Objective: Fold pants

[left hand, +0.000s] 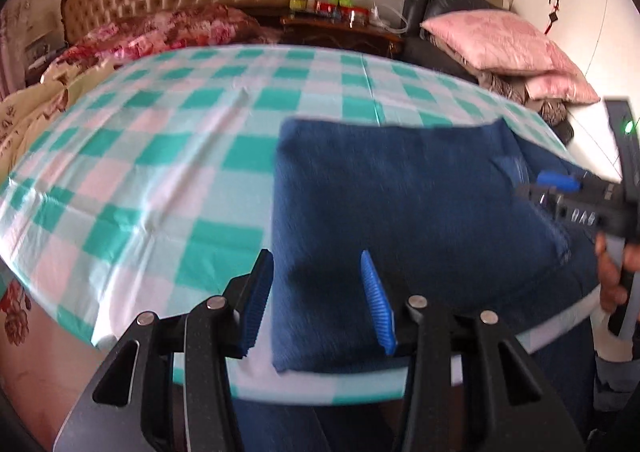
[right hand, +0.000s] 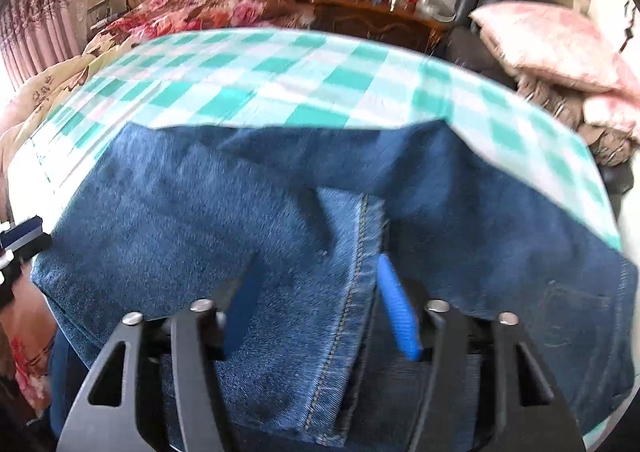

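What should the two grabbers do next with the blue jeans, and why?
Probably lift both clear and check the fold. The jeans already lie as a folded block on the checked cloth. The left gripper and right gripper both have open jaws pinching nothing, so there seems little left but smoothing the stitched flap.
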`<act>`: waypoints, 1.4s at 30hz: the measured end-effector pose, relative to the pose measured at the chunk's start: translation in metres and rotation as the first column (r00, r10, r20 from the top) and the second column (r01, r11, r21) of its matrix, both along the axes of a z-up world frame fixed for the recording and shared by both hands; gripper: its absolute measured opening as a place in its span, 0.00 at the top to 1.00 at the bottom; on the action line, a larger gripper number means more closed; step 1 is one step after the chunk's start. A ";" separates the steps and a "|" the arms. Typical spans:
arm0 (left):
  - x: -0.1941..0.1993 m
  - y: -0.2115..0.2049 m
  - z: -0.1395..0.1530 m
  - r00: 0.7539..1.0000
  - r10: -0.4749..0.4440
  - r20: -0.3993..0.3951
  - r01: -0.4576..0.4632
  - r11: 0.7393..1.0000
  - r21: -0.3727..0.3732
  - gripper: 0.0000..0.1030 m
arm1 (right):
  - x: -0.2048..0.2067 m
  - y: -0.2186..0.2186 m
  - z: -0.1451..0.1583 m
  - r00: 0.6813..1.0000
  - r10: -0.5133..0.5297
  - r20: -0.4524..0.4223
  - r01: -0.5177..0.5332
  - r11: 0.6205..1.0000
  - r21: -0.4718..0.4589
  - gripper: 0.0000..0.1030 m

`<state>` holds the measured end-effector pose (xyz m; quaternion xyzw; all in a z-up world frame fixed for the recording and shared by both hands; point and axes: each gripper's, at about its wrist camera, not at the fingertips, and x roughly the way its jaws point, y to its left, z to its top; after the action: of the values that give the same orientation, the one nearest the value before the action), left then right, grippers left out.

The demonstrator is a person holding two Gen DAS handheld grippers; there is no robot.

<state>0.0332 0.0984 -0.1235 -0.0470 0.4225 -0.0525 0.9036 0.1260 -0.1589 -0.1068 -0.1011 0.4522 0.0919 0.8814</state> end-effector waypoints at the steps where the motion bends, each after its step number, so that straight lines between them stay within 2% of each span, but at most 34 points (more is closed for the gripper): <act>1: -0.001 -0.002 -0.005 1.000 0.002 -0.021 -0.001 1.000 0.012 0.56 | -0.002 -0.003 0.002 1.000 -0.014 0.003 0.014 1.000 0.008 0.41; 4: -0.003 -0.004 -0.013 0.999 -0.002 -0.050 0.004 0.999 0.049 0.54 | -0.006 -0.008 0.005 0.999 -0.039 0.006 0.039 0.999 0.017 0.40; 6: -0.004 0.000 -0.015 0.998 0.012 -0.063 -0.010 0.999 0.033 0.53 | -0.009 -0.010 0.003 0.999 -0.046 0.003 0.046 0.999 0.010 0.39; 15: -0.014 0.011 -0.017 0.997 0.032 -0.069 -0.032 0.999 0.004 0.50 | -0.016 -0.021 -0.021 0.996 -0.060 -0.070 0.059 0.998 -0.018 0.38; 21: -0.023 0.017 -0.015 0.996 0.055 -0.071 -0.055 0.998 0.007 0.47 | -0.022 -0.031 -0.024 0.996 -0.058 -0.066 0.058 0.998 -0.011 0.32; 24: -0.026 0.017 -0.005 0.996 0.080 -0.038 -0.079 0.996 0.033 0.47 | -0.024 -0.032 -0.024 0.996 -0.057 -0.065 0.056 0.998 -0.011 0.32; 28: -0.021 0.010 0.012 0.998 0.064 0.024 -0.065 0.997 0.029 0.49 | -0.025 -0.032 -0.023 0.997 -0.052 -0.062 0.051 0.999 -0.017 0.32; 30: -0.013 0.001 0.018 0.999 0.031 0.038 -0.033 0.999 0.032 0.55 | -0.026 -0.033 -0.023 0.997 -0.051 -0.064 0.050 0.999 -0.010 0.32; 32: -0.006 -0.007 0.022 0.999 0.010 0.043 -0.012 0.999 0.033 0.67 | -0.027 -0.034 -0.022 0.997 -0.048 -0.065 0.048 0.999 -0.002 0.32; 34: 0.001 -0.016 0.023 0.999 -0.012 0.044 0.010 0.999 0.042 0.71 | -0.029 -0.035 -0.019 0.997 -0.041 -0.062 0.042 0.999 0.013 0.32; 37: 0.008 -0.028 0.022 0.998 -0.043 0.042 0.041 0.998 0.046 0.71 | -0.034 -0.032 -0.012 0.999 -0.012 -0.044 0.015 0.998 0.063 0.32; 42: 0.016 -0.036 0.019 0.998 -0.056 0.028 0.055 0.998 0.035 0.71 | -0.041 -0.016 -0.001 0.998 0.055 -0.007 -0.054 0.994 0.097 0.32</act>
<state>0.0494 0.0628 -0.1048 -0.0191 0.4114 -0.0712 0.9085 0.0851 -0.1749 -0.1078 -0.0701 0.4486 0.1385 0.8802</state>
